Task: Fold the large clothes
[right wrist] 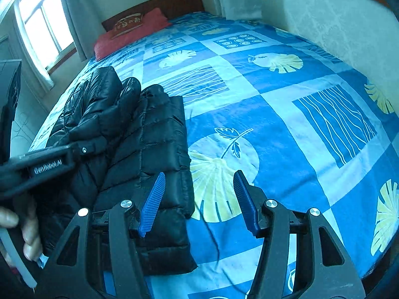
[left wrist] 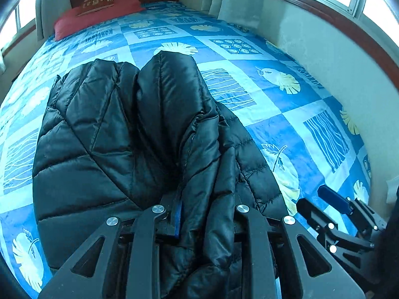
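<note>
Left gripper (left wrist: pixel 204 214) clamped on bunched fold of black puffer jacket (left wrist: pixel 119 134), near bed's foot edge; right gripper (right wrist: pixel 197 201) jaws apart, empty, beside jacket over bedspread (right wrist: pixel 286 129); slick fabric likely to slip, fold springing open

Black quilted puffer jacket (left wrist: pixel 112 134), folded lengthwise, rumpled, on the blue patterned bedspread (left wrist: pixel 261 99)

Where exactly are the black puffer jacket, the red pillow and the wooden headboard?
black puffer jacket (left wrist: pixel 104 129): left wrist view, quilted back panel.
red pillow (right wrist: pixel 129 35): right wrist view, its middle.
wooden headboard (right wrist: pixel 179 0): right wrist view, right part.
</note>
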`<state>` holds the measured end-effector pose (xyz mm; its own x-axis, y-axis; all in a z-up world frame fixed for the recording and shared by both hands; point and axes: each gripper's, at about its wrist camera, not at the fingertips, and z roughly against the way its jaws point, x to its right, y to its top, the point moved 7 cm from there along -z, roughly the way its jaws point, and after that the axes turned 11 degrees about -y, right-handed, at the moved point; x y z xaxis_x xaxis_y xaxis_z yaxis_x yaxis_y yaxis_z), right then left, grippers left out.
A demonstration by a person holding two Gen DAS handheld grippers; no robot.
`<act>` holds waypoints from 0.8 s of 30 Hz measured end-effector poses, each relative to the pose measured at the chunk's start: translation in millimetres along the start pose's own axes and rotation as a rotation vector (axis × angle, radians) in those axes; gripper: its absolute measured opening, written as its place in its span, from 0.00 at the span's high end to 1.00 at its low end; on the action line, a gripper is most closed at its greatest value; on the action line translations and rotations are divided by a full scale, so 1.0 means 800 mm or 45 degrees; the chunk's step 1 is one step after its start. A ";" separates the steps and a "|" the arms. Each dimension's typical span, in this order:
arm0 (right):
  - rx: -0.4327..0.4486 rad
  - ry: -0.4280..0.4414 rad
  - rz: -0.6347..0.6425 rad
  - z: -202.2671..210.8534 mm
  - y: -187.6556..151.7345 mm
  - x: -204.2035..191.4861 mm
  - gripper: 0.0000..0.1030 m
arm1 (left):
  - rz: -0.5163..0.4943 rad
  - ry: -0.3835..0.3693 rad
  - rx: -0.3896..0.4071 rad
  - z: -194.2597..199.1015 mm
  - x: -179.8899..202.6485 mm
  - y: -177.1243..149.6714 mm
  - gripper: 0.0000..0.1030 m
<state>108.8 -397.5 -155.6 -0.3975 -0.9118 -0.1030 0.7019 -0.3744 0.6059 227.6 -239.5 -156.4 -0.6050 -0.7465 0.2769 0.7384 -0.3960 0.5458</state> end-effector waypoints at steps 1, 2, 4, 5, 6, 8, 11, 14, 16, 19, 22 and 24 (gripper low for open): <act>0.000 -0.003 -0.002 0.000 0.000 0.001 0.45 | -0.008 0.005 0.006 0.001 0.003 0.001 0.78; 0.001 -0.004 -0.002 -0.001 0.001 0.002 0.45 | -0.014 0.006 0.008 0.001 0.006 0.001 0.78; 0.002 -0.007 0.000 -0.001 0.002 0.001 0.45 | -0.023 0.007 0.018 0.004 0.009 0.001 0.78; 0.002 -0.008 0.001 -0.001 0.002 0.001 0.45 | -0.025 0.007 0.022 0.005 0.011 0.001 0.77; 0.004 -0.011 0.003 0.000 0.002 0.001 0.45 | -0.024 0.005 0.025 0.005 0.013 0.001 0.76; 0.007 -0.016 0.009 0.002 0.003 0.000 0.45 | -0.023 -0.009 0.036 0.009 0.018 0.001 0.71; 0.021 -0.026 0.014 0.009 0.006 0.001 0.45 | -0.041 -0.027 0.064 0.021 0.033 0.002 0.59; 0.037 -0.040 0.015 0.017 0.010 0.002 0.44 | -0.056 -0.063 0.109 0.039 0.049 0.003 0.42; 0.047 -0.048 0.016 0.023 0.012 0.001 0.44 | -0.048 -0.098 0.138 0.053 0.057 0.005 0.37; 0.066 -0.050 0.020 0.033 0.015 -0.002 0.44 | -0.046 -0.193 0.179 0.080 0.068 0.004 0.37; 0.087 -0.038 0.028 0.043 0.021 -0.011 0.43 | -0.083 -0.204 0.248 0.112 0.074 0.002 0.37; 0.100 -0.019 0.034 0.049 0.026 -0.020 0.40 | -0.107 -0.163 0.302 0.135 0.065 0.001 0.37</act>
<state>107.0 -384.2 -110.6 -0.3885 -0.9184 -0.0746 0.6642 -0.3353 0.6681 164.5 -221.2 -56.2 -0.7050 -0.6368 0.3121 0.6028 -0.3063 0.7367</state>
